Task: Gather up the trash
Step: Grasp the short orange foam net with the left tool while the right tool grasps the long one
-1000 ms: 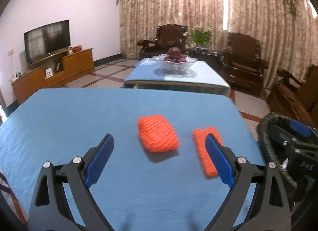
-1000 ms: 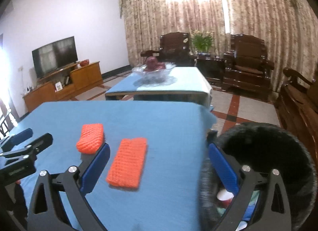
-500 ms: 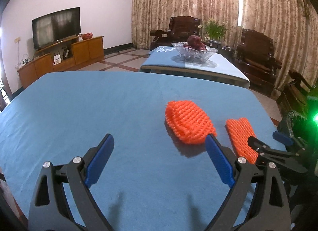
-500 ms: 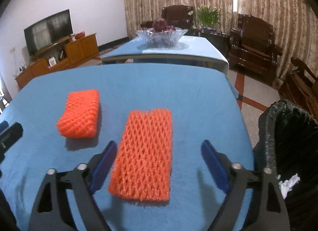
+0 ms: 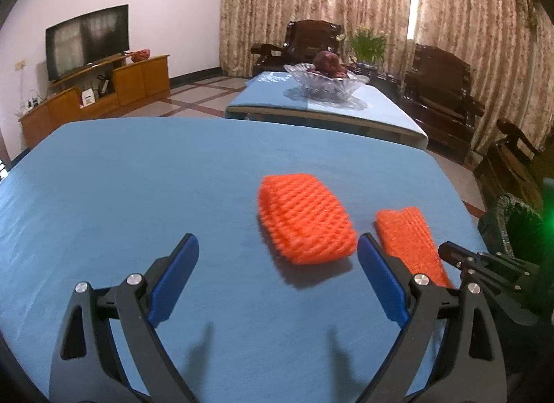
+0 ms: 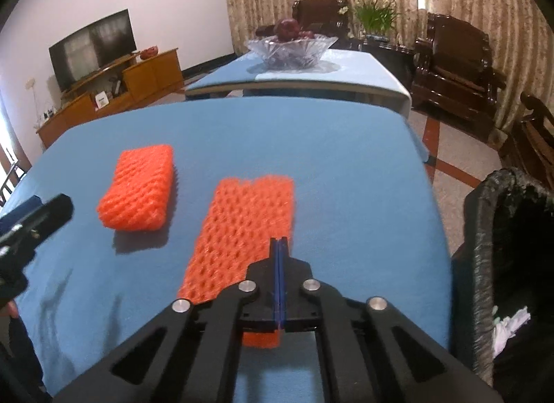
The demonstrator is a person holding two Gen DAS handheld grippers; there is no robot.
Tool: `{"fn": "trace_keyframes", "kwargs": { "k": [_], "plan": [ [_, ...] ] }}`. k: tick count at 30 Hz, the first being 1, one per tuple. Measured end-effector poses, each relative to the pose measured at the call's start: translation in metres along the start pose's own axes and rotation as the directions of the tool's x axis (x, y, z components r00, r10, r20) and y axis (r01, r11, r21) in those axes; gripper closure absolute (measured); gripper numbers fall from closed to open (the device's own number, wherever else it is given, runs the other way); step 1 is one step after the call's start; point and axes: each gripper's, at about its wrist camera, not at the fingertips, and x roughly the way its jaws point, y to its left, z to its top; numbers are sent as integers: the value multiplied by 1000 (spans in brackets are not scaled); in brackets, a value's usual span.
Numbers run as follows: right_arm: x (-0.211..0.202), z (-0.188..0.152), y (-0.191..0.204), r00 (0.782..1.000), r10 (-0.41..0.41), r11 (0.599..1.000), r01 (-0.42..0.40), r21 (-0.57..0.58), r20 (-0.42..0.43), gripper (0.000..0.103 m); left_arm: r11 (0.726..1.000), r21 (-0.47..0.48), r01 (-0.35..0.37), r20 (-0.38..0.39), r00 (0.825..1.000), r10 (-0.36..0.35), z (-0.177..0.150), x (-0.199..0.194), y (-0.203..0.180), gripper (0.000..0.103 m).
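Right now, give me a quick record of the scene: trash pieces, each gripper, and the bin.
surface: blue tablecloth
trash 1: flat orange foam net, lying under the right gripper
trash 2: thicker orange foam net, ahead of the left gripper
left gripper: open, empty
right gripper: jaws just closed, shut above the flat net; grip not confirmed
bin: black-lined, off the table's right edge

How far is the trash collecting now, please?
Done: some white scraps already lie in the bin. In hand: the right gripper has just closed, shut over the flat orange net; a pinch is unclear. Still to do: the puffy net, ahead of the open left gripper.
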Motion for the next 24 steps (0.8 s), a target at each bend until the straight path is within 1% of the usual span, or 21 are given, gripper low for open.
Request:
{"fn": "trace_keyframes", "kwargs": {
  "k": [4,6,8,9,10,11,13,14,15,16,17,18,19,20,21,23,24],
  "plan": [
    [-4,8,-15,1000,15,1000,-15,24,20,103,1000,14,6,-16,1000,-6,8,19,-15,13],
    [-4,11,-18,999,33,999,-33,17,24,103,1000,13,6,-40,999,-6,12,32,-20,13],
    [-2,11,-16,999,50,999,-50,4,13,98,1000,13,-7,-66,998,8,13,46,-22,13],
    [-1,12,-15,999,53,999,-53,0,13,97,1000,11,-9,-81,997,10,13,53,-22,13],
    [1,11,-13,998,55,998,-55,-6,10,91,1000,9,-8,-90,996,9,13,57,-23,13],
    [2,11,-11,999,53,998,-53,-13,9,86,1000,7,-8,-114,993,8,12,66,-22,13],
    [3,10,-11,999,47,999,-47,-13,12,80,1000,1,3,-153,988,-3,10,77,-21,29],
    [4,10,-11,999,47,999,-47,-11,10,76,999,-12,29,-177,984,-31,8,84,-20,32],
    [4,10,-11,999,45,999,-45,-9,10,72,997,-37,62,-191,979,-68,5,88,-18,38],
    [4,10,-11,999,43,999,-43,-8,10,66,995,-57,84,-191,977,-94,4,88,-17,45],
    [4,11,-11,999,42,999,-42,-7,11,60,994,-60,90,-185,978,-99,4,87,-18,50],
    [4,10,-9,999,44,999,-43,-9,10,56,995,-54,90,-174,980,-98,4,85,-20,60],
    [4,9,-7,999,46,999,-46,-13,7,46,995,-46,93,-162,982,-100,4,82,-22,71],
    [5,8,-4,999,46,999,-46,-22,-1,37,994,-47,95,-155,983,-101,4,80,-22,75],
    [7,8,0,999,42,999,-42,-30,-7,34,994,-52,101,-148,983,-107,4,77,-21,84],
    [9,6,4,999,38,998,-39,-43,-20,31,992,-68,107,-137,984,-115,4,70,-17,84],
    [12,5,7,999,35,998,-37,-49,-34,31,992,-69,105,-134,985,-114,3,68,-16,85]
  ]
}}
